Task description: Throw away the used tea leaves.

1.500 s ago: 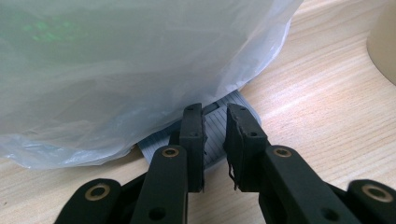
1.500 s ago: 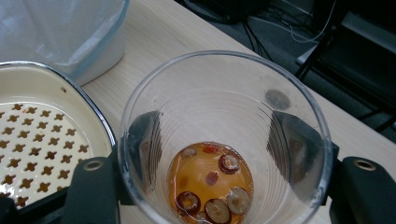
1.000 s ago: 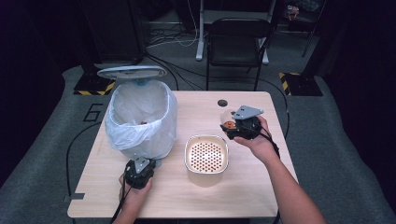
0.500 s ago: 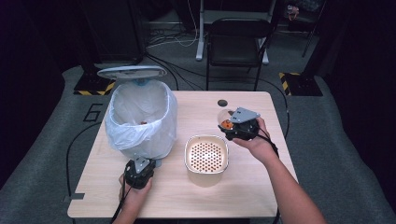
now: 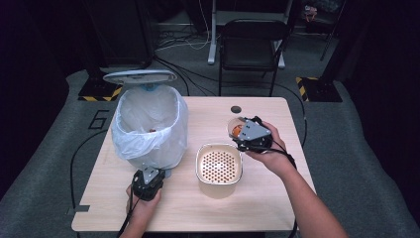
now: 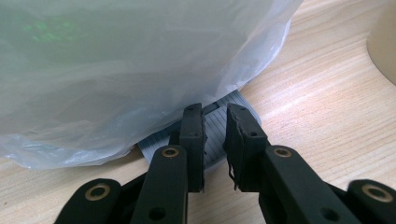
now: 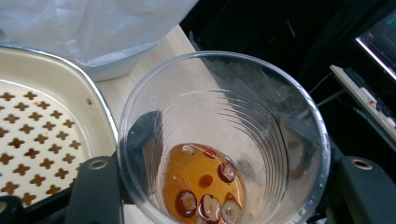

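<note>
A clear plastic cup [image 5: 234,129] with orange liquid and red-brown fruit pieces [image 7: 205,186] is held above the table, just right of a cream strainer bowl [image 5: 198,166]. My right gripper [image 5: 243,133] is shut on it, one jaw on each side of the cup [image 7: 233,93]. The perforated insert [image 7: 32,130] lies beside the cup. A bin lined with a white bag [image 5: 148,124] stands at the left with its lid [image 5: 139,76] raised. My left gripper [image 5: 150,174] sits at the bin's base, jaws nearly together over the grey ribbed pedal [image 6: 215,133], with nothing between them.
A small dark round thing [image 5: 236,109] lies on the wooden table [image 5: 277,198] behind the cup. A black chair [image 5: 250,44] stands beyond the far edge. Cables trail on the grey floor at the left. The bag [image 6: 116,70] bulges over the pedal.
My right gripper has carried the cup slightly left and nearer, closer to the strainer bowl. The left gripper has stayed at the bin's base.
</note>
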Demonstrator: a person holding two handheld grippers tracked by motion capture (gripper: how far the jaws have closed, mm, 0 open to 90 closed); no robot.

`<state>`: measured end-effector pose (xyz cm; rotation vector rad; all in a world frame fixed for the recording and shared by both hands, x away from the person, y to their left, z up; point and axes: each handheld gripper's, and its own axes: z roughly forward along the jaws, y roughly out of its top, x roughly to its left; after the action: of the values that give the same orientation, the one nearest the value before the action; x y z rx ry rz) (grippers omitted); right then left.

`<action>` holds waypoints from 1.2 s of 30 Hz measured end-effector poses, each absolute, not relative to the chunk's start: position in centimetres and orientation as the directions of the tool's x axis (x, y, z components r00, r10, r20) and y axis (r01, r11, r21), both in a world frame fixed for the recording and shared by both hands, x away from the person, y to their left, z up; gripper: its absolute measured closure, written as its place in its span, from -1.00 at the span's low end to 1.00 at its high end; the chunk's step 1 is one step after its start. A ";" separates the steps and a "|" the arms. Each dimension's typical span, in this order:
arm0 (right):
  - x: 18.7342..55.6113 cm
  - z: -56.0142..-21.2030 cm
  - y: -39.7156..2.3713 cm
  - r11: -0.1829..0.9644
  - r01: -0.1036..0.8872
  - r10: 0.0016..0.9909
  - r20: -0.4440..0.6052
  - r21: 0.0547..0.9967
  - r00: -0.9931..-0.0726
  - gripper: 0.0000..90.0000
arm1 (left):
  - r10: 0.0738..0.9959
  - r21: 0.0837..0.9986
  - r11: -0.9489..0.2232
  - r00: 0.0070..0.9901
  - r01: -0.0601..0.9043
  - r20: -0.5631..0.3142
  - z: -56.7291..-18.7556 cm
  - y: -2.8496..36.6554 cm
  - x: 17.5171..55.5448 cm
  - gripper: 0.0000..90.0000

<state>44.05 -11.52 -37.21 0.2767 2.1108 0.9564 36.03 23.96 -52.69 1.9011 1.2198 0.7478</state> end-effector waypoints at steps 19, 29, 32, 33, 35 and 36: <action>41.7 -38.1 -9.5 0.821 -0.301 0.287 -0.806 0.486 -0.518 -0.17 | 0.923 0.829 -0.270 0.376 0.489 0.079 -52.7 24.0 36.0 0.71; 40.5 -38.8 -8.6 0.859 -0.365 0.174 -0.875 0.360 -0.452 -0.17 | 0.923 0.829 -0.272 0.377 0.488 0.081 -52.7 24.0 36.0 0.71; 40.1 -39.0 -8.2 0.865 -0.388 0.133 -0.893 0.316 -0.431 -0.17 | 0.923 0.829 -0.272 0.377 0.488 0.081 -52.7 24.0 36.0 0.71; 40.0 -39.1 -8.2 0.866 -0.396 0.121 -0.897 0.304 -0.424 -0.17 | 0.923 0.830 -0.272 0.377 0.488 0.081 -52.7 24.0 36.0 0.71; 39.8 -39.2 -8.0 0.869 -0.409 0.098 -0.907 0.280 -0.411 -0.17 | 0.923 0.829 -0.272 0.377 0.488 0.080 -52.7 24.0 36.0 0.71; 39.7 -39.3 -7.8 0.870 -0.417 0.085 -0.913 0.263 -0.399 -0.17 | 0.923 0.829 -0.272 0.377 0.488 0.081 -52.7 24.0 36.0 0.71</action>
<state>39.70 -7.84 -39.29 -0.2458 1.9101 0.5547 36.03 23.95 -52.69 1.9021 1.2190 0.7499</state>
